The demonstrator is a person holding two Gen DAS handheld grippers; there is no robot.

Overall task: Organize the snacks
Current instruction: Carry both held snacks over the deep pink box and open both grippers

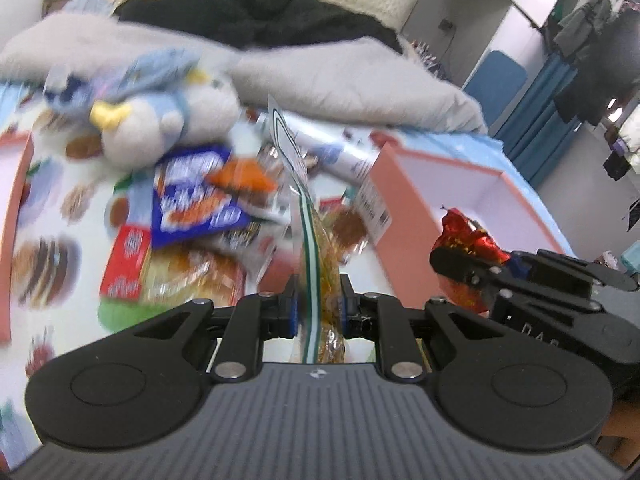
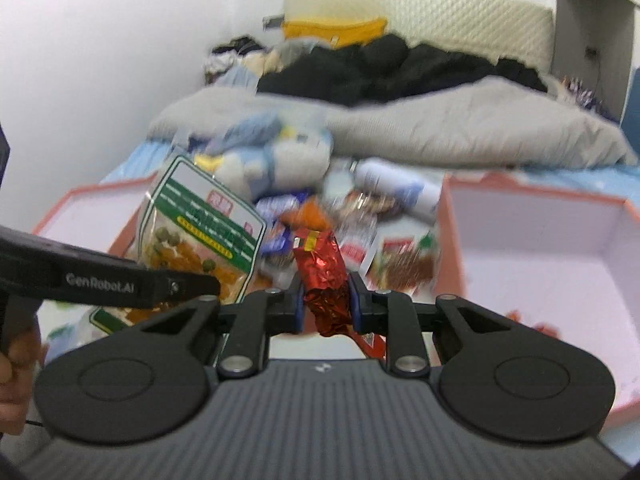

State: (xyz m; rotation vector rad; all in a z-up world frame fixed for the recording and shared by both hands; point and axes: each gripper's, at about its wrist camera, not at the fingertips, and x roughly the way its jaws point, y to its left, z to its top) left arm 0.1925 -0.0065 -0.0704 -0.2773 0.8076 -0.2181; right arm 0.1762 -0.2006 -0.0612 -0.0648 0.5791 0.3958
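Snacks lay heaped (image 2: 344, 220) on the patterned bedspread (image 1: 48, 208) between two pink boxes, the right box (image 2: 540, 240) white inside. We held two packets above that heap. Our left gripper (image 1: 318, 308) was clamped on a clear green-bordered pouch (image 1: 310, 240), seen edge-on, its long axis running from the pads up and away toward the far pillows. Our right gripper (image 2: 326, 304) was clamped on a crinkled red foil packet (image 2: 322, 272), standing roughly upright, labelled end farthest from us.
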